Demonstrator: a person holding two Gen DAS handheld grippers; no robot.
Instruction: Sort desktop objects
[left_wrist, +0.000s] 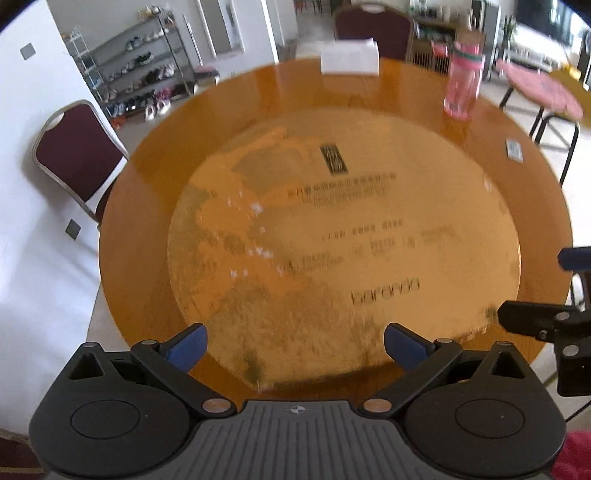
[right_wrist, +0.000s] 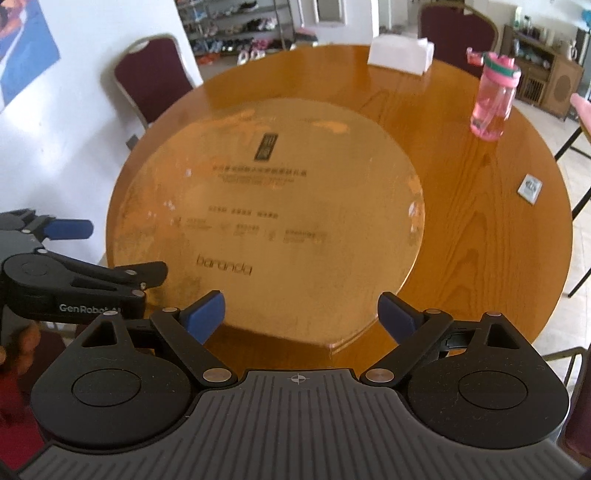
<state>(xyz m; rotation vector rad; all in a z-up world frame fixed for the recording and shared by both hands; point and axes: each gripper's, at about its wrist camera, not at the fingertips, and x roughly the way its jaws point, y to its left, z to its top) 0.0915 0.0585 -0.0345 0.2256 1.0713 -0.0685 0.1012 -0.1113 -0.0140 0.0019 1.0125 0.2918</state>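
Observation:
A round wooden table (left_wrist: 155, 206) (right_wrist: 480, 229) carries a golden turntable disc (left_wrist: 343, 240) (right_wrist: 273, 206). On the far side stand a white tissue box (left_wrist: 349, 59) (right_wrist: 400, 53) and a pink water bottle (left_wrist: 463, 79) (right_wrist: 495, 101). A small white card-like pack (left_wrist: 514, 150) (right_wrist: 530, 187) lies at the right rim. My left gripper (left_wrist: 295, 345) is open and empty above the near edge. My right gripper (right_wrist: 301, 312) is open and empty beside it. Each gripper shows in the other's view (left_wrist: 546, 295) (right_wrist: 85, 251).
Maroon chairs stand at the left (left_wrist: 77, 155) (right_wrist: 151, 81) and behind the table (left_wrist: 373, 22) (right_wrist: 458, 26). A shoe rack (left_wrist: 140, 70) stands by the back wall. A second table (left_wrist: 539, 92) stands at the right.

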